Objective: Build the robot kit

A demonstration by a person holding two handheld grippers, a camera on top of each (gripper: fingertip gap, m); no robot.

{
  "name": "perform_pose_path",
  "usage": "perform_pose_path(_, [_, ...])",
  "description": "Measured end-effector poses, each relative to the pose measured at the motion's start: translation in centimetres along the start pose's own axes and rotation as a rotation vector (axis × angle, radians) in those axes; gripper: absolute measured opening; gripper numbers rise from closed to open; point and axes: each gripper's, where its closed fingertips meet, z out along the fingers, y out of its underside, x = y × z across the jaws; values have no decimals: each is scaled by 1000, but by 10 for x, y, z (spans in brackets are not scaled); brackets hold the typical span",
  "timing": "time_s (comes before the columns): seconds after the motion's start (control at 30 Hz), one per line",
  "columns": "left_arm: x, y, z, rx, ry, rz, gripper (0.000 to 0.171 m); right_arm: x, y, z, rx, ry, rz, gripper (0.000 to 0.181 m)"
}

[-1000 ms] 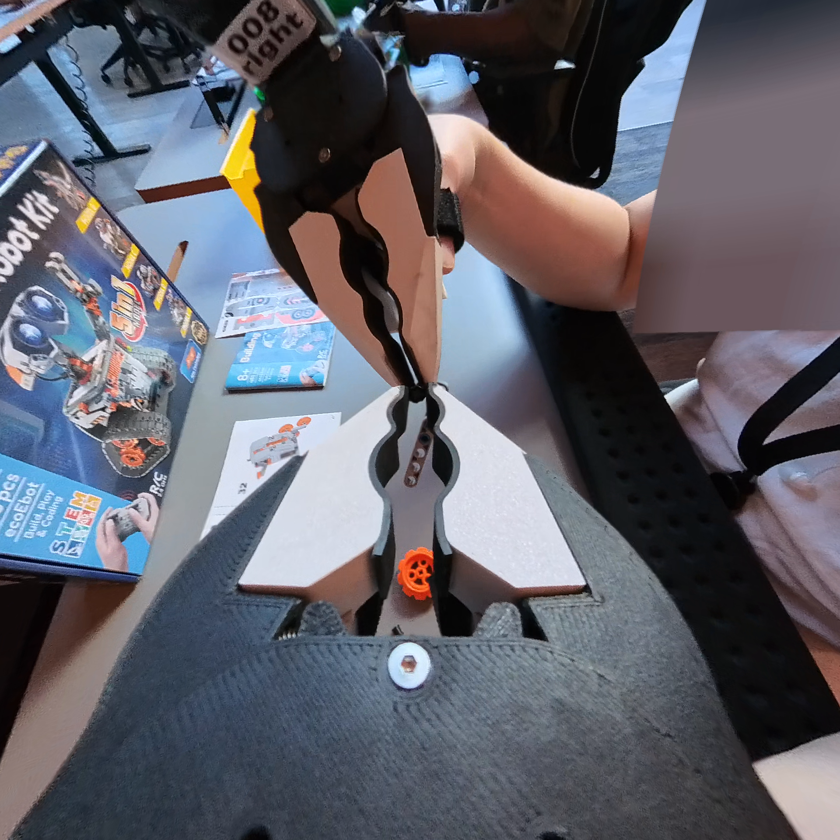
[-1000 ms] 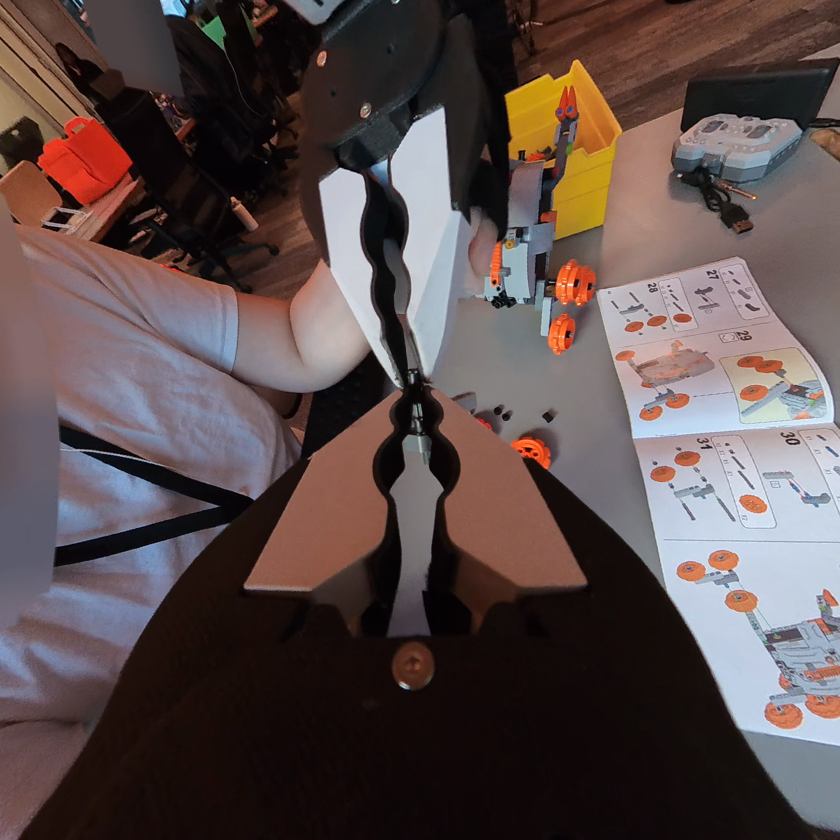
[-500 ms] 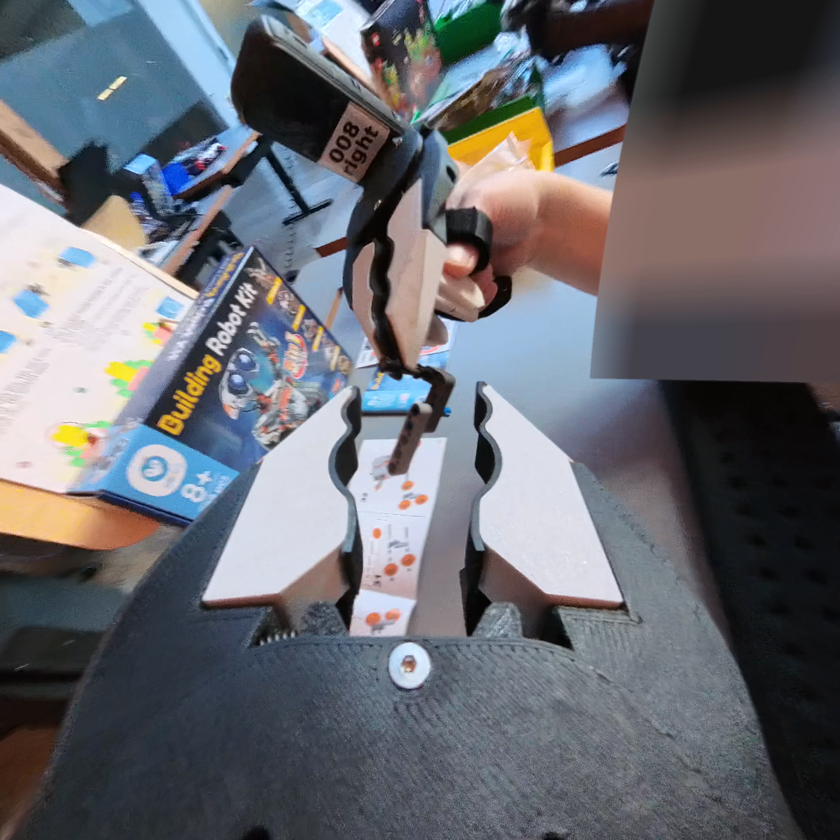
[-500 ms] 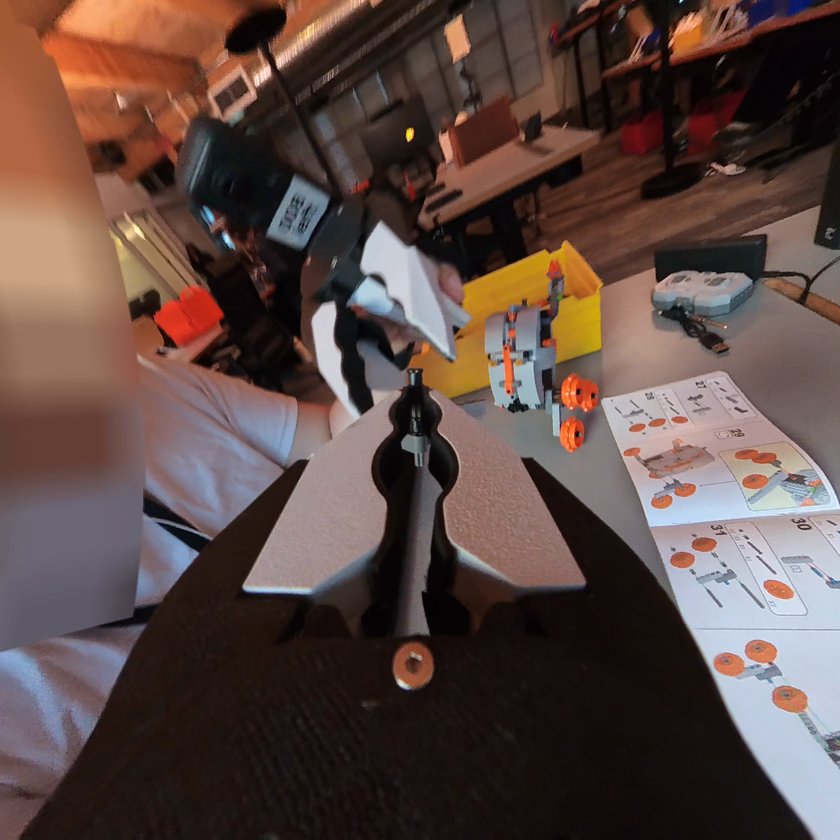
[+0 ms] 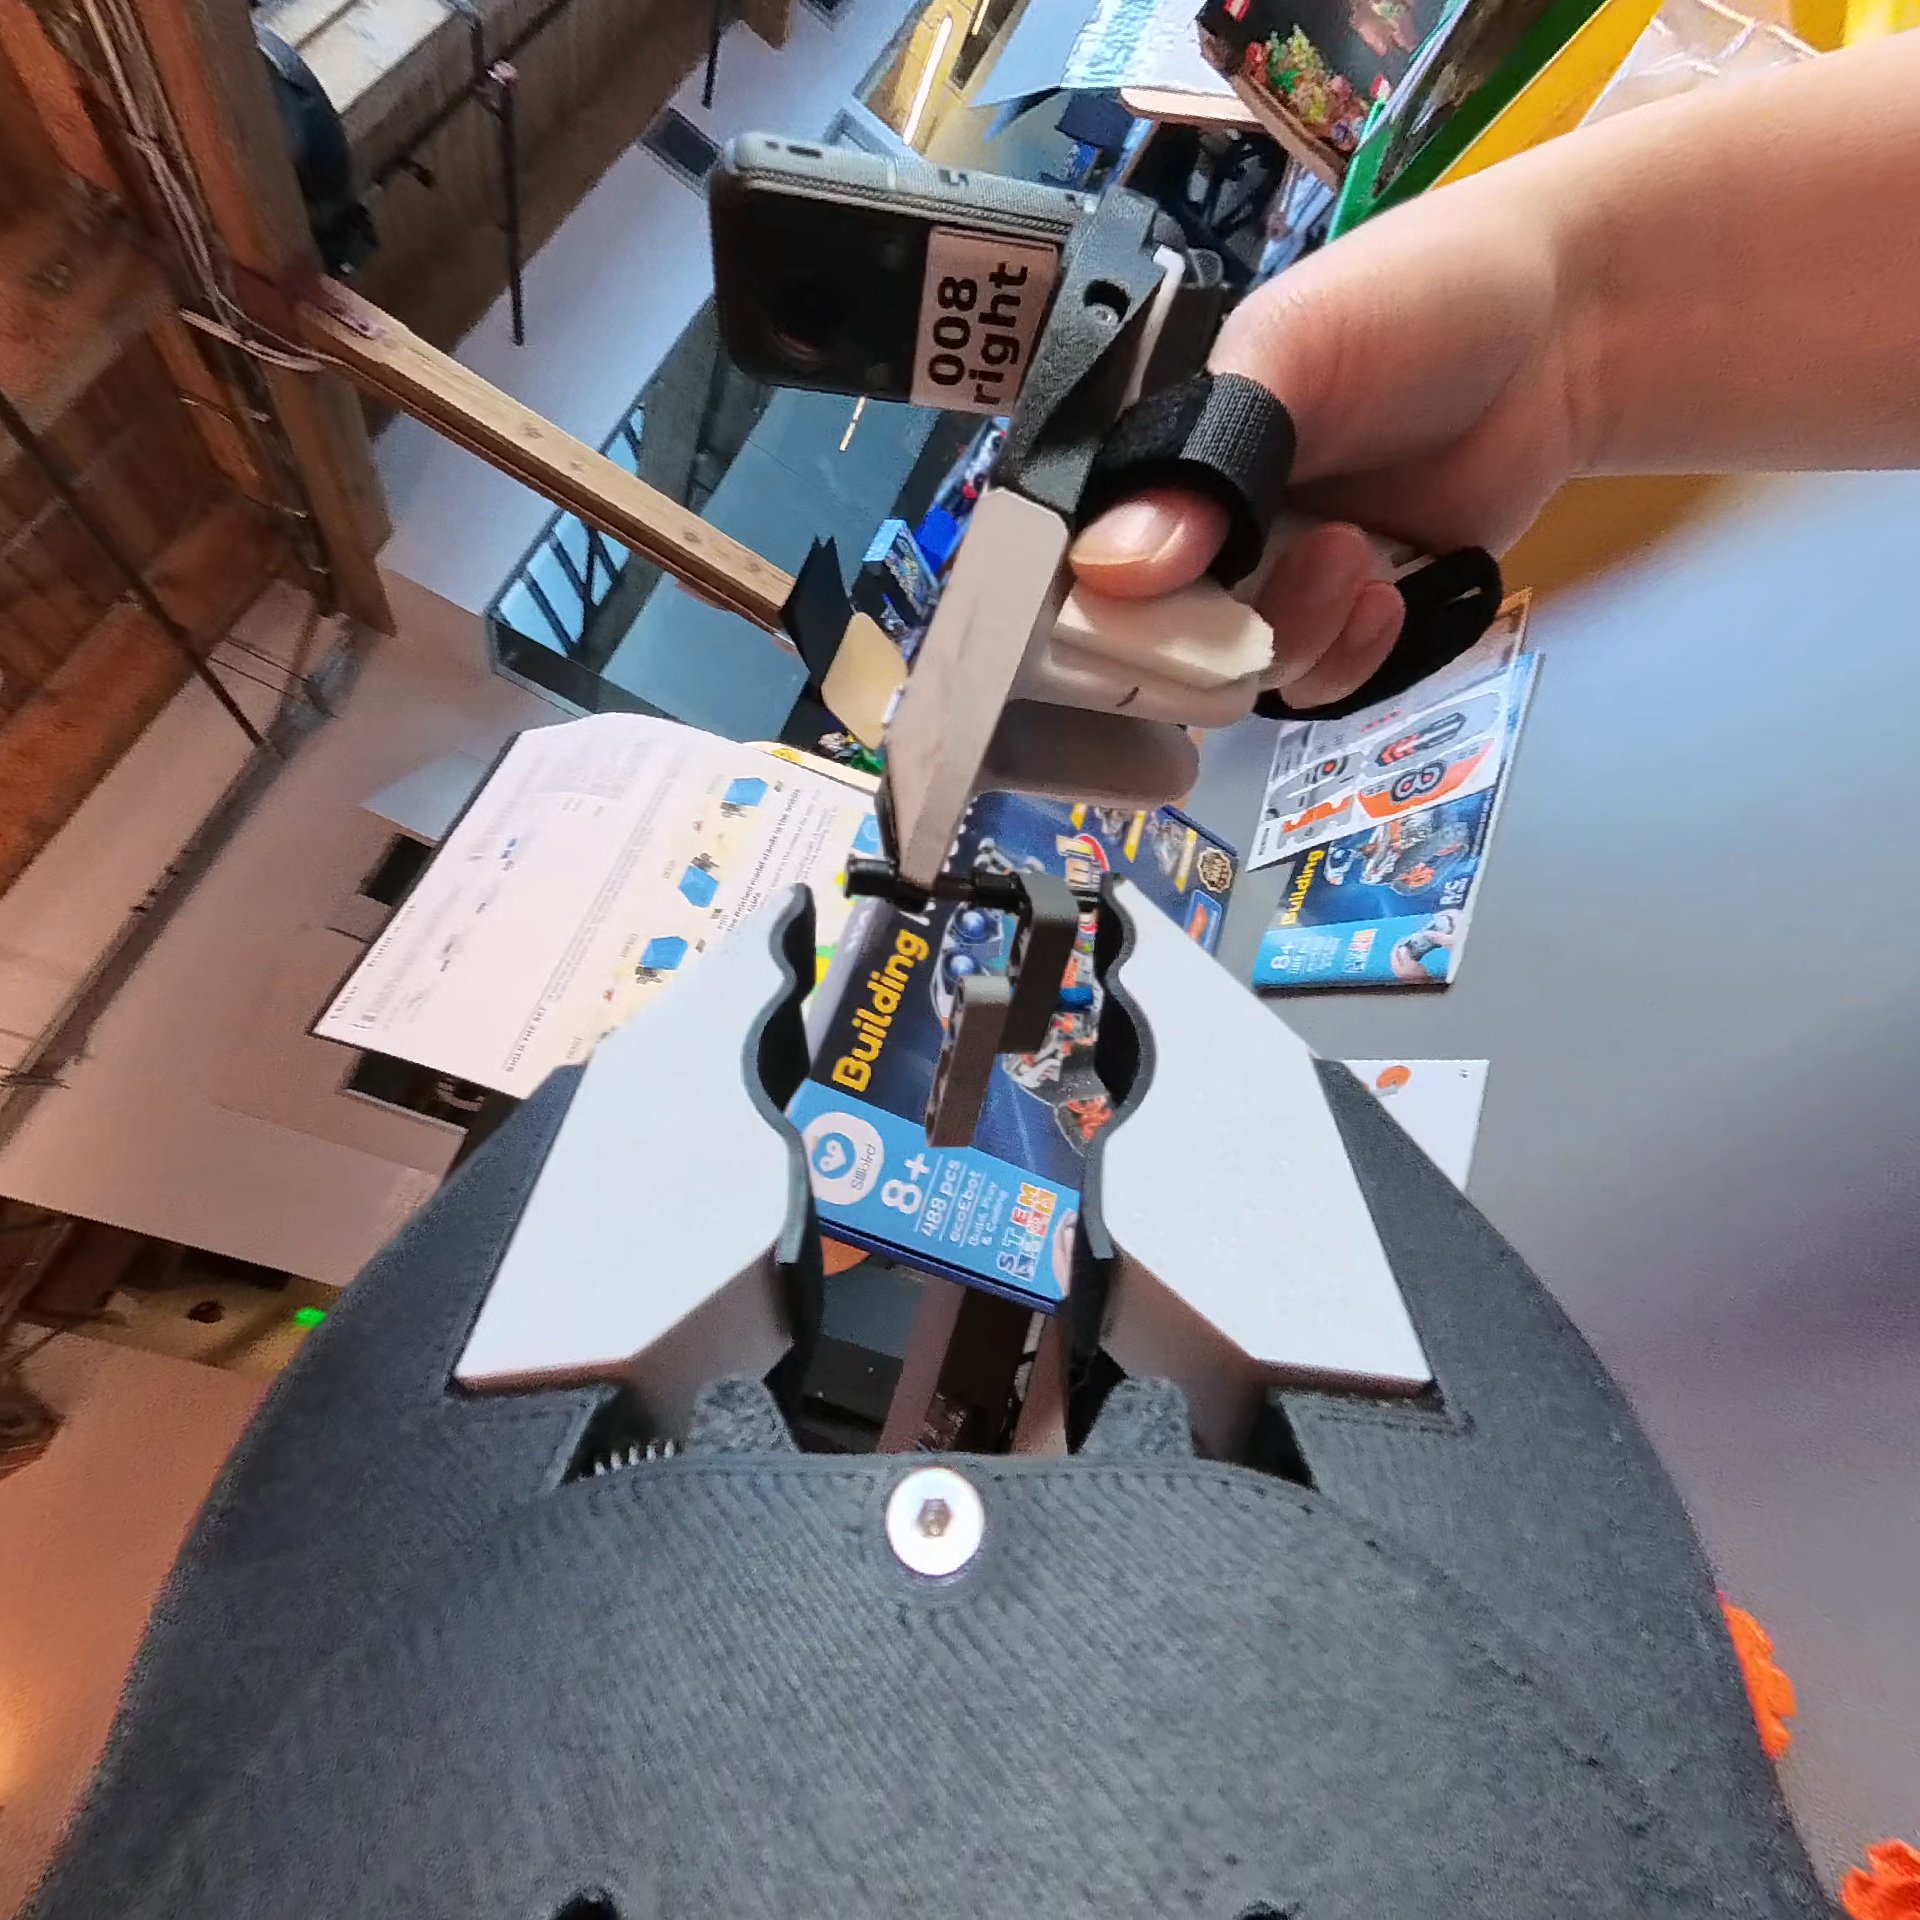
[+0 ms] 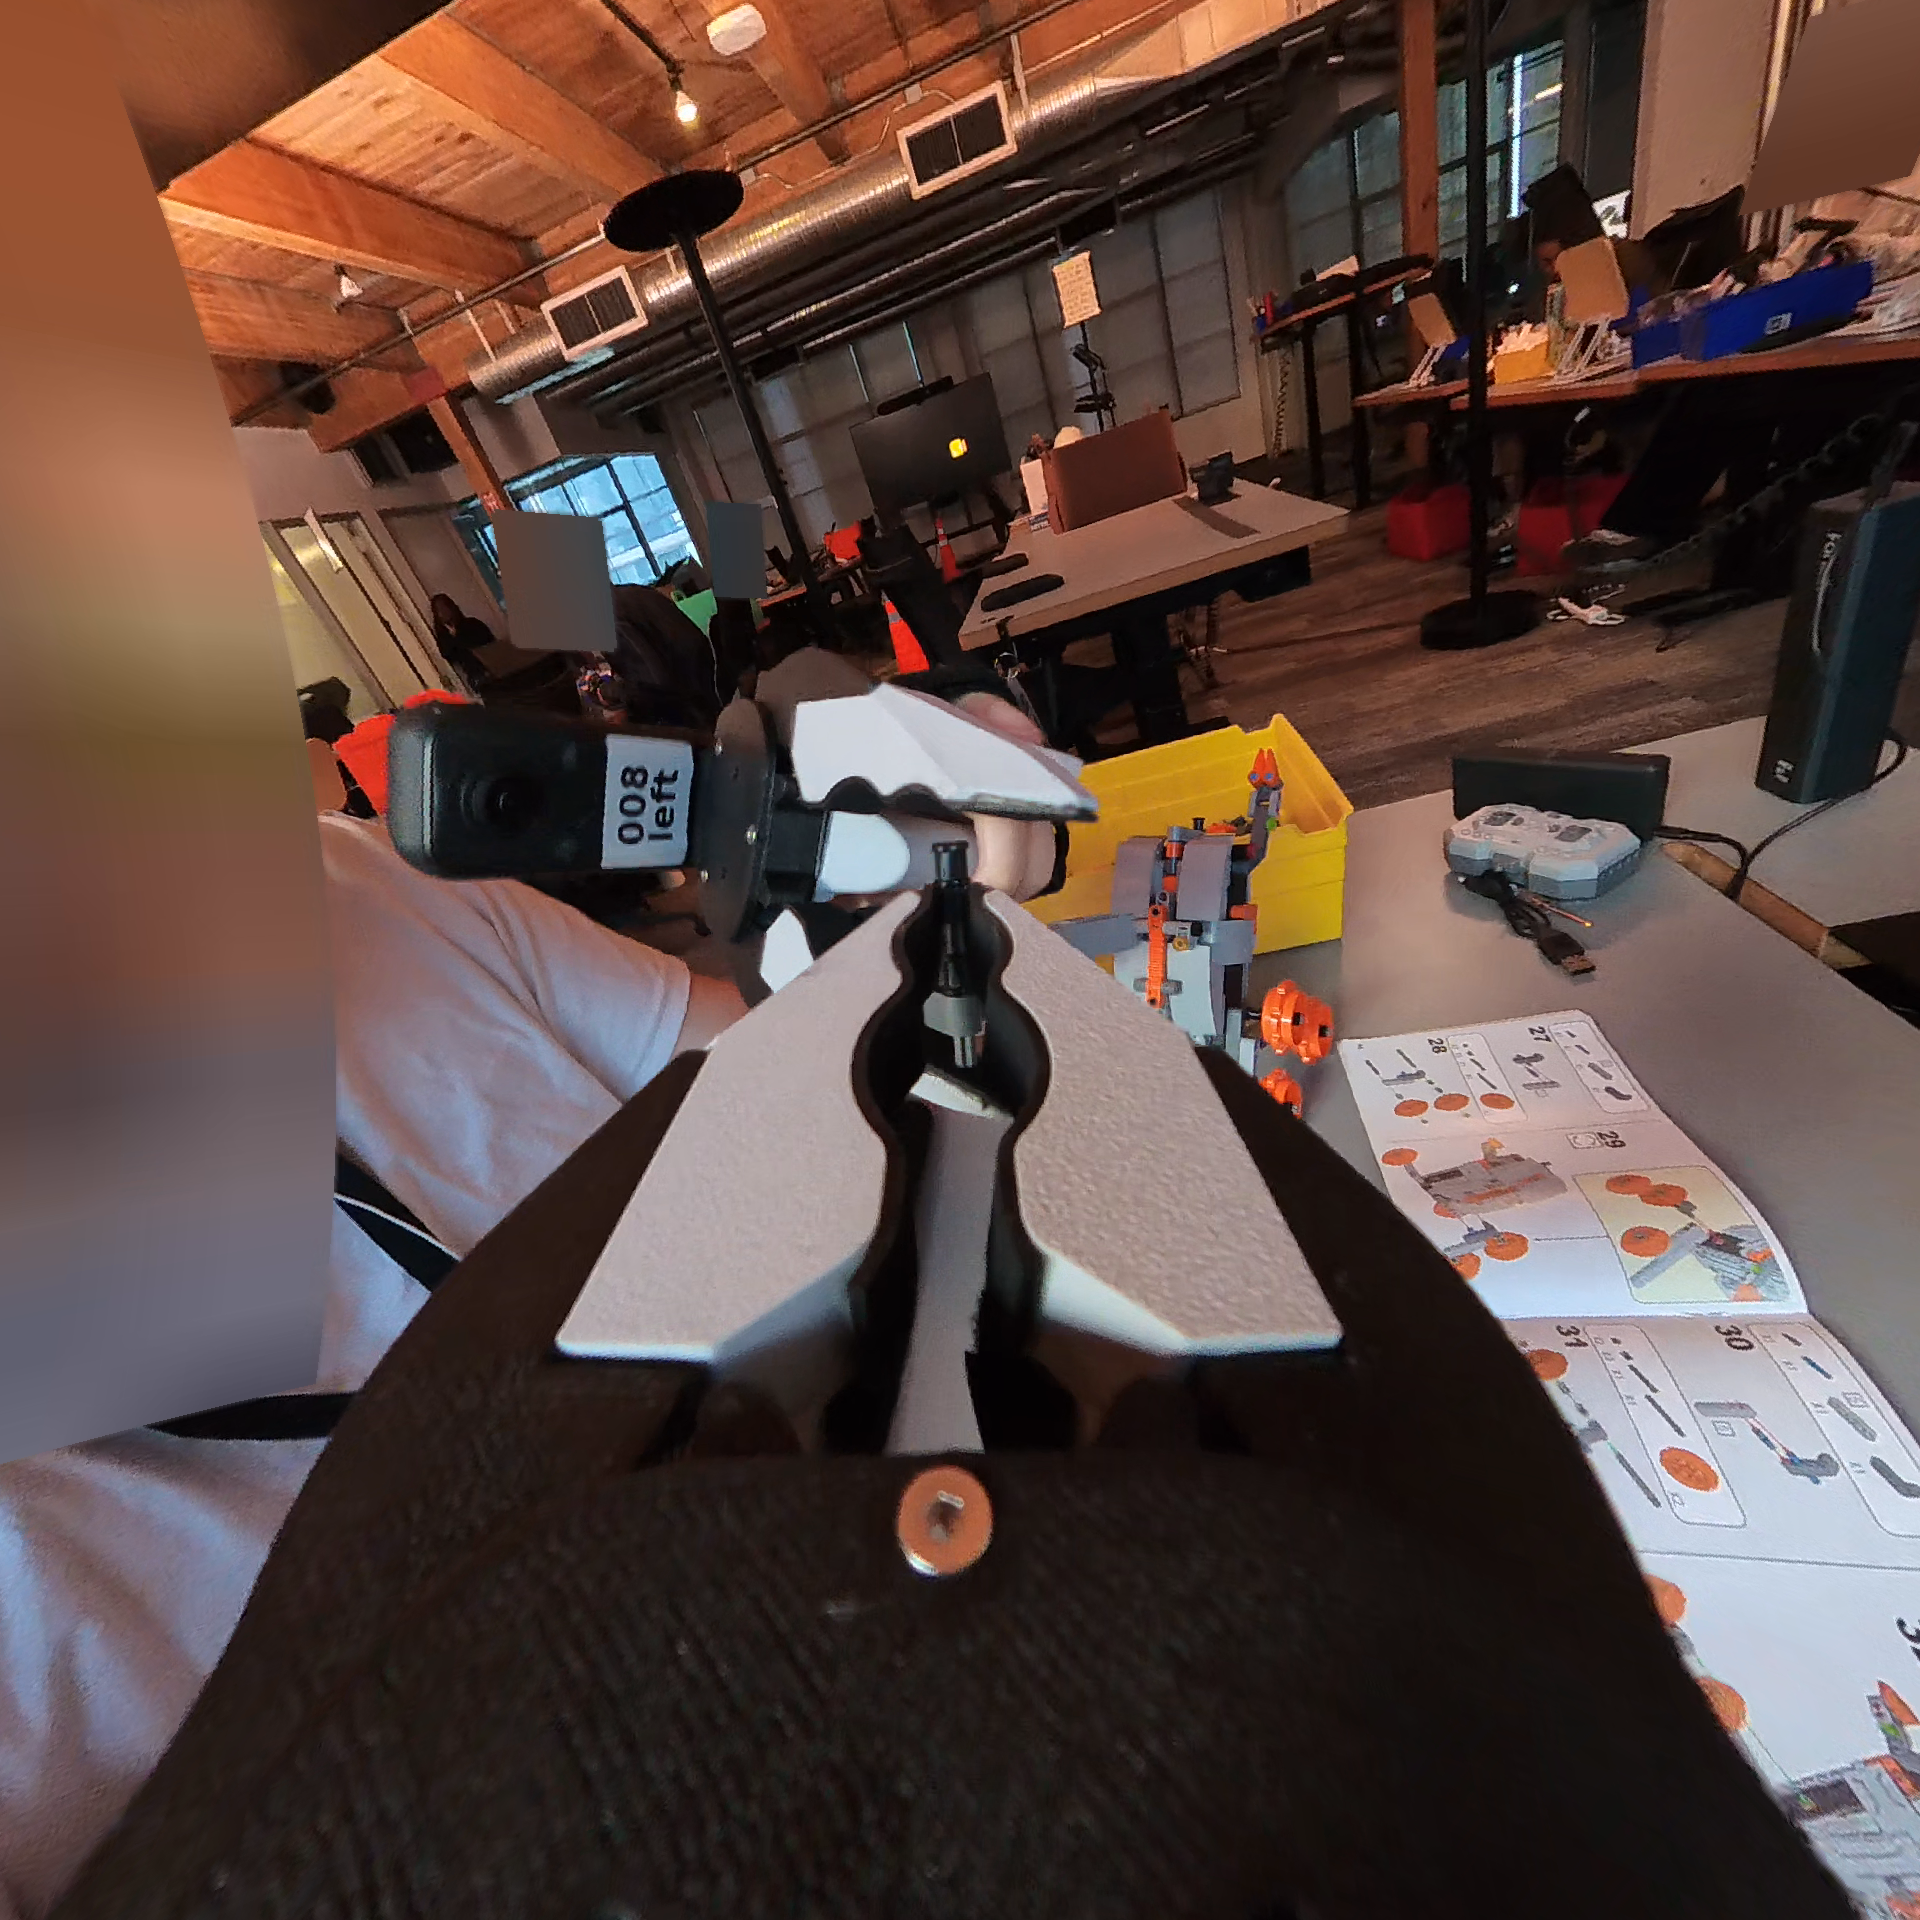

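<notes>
My right gripper is shut on a thin black axle with a grey collar, held up in the air. In the left wrist view the right gripper comes down from above. It pinches the axle, and a dark grey holed beam hangs from that axle. My left gripper is open, its jaws wide apart on either side of the hanging beam without touching it. In the right wrist view the left gripper lies turned sideways just behind the axle.
A partly built grey and orange model stands before a yellow bin. An open instruction booklet, orange wheels and a grey controller lie on the grey table. A blue kit box and leaflets lie below. My two grippers' fingertips are within a few centimetres of each other.
My left gripper opened and let go of the grey beam. Both grippers rose from the table and turned; the right one kept the axle with the beam on it.
</notes>
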Motion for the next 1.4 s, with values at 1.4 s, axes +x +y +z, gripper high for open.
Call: perform_pose_path(1.4, [-13,-16,-9,122,12,-160,44,-6,-16,2,123,-52,46,7])
